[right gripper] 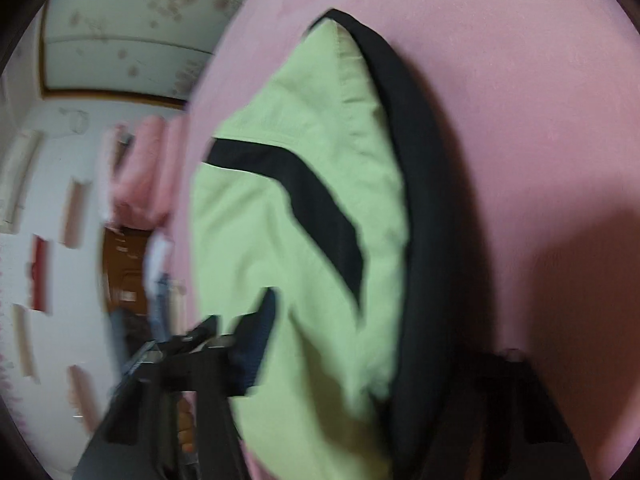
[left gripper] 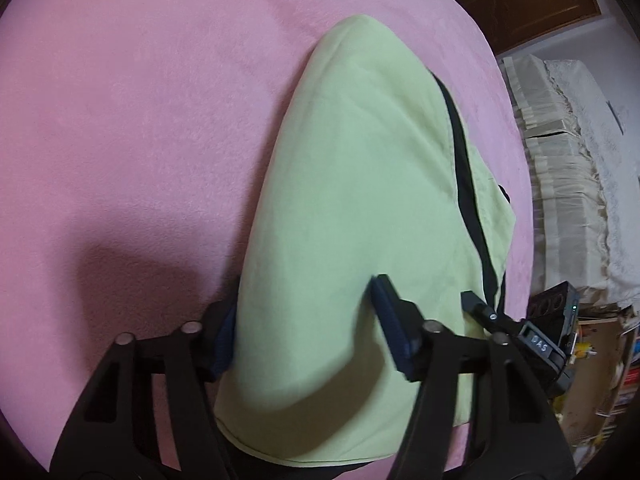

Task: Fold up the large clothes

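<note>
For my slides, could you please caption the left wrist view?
Left gripper, fingers spread open, over a light green garment on a pink bedspread.

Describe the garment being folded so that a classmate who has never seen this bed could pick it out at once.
Start at the wide pink bedspread that fills most of both views. On it lies one light green garment, partly folded. It is the only green thing there, and black bands run along its edge and across its front.
</note>
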Demonstrator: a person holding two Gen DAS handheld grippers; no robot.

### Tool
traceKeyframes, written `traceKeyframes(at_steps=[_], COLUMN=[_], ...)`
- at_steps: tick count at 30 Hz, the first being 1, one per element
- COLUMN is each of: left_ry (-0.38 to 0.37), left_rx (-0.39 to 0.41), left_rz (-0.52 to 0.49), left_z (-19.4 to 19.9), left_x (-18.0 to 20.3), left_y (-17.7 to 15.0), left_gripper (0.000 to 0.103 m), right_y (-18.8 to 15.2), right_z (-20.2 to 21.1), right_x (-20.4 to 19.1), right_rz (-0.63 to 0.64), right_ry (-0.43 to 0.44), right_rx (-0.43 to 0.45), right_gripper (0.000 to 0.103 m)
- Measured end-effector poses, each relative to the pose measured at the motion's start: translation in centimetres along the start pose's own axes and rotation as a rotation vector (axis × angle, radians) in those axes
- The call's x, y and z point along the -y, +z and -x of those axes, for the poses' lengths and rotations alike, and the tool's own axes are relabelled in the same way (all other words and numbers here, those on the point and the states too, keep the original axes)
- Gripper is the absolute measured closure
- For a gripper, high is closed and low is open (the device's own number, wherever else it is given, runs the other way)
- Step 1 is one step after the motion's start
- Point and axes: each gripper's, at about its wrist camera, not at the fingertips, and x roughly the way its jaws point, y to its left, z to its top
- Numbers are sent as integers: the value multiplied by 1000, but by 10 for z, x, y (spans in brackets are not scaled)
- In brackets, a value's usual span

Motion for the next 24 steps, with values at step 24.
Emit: traceKeyframes(at_steps=[24], left_ry=[148], left_rx=[3], left_rz=[-230], left_z=[152], left_x=[16], left_y=[-167], left_gripper=[81], right_y=[-177], right_z=[104], right_x=[-70], right_rz=[112], right_ry=[-119], right_rx=[-71], right_gripper=[93])
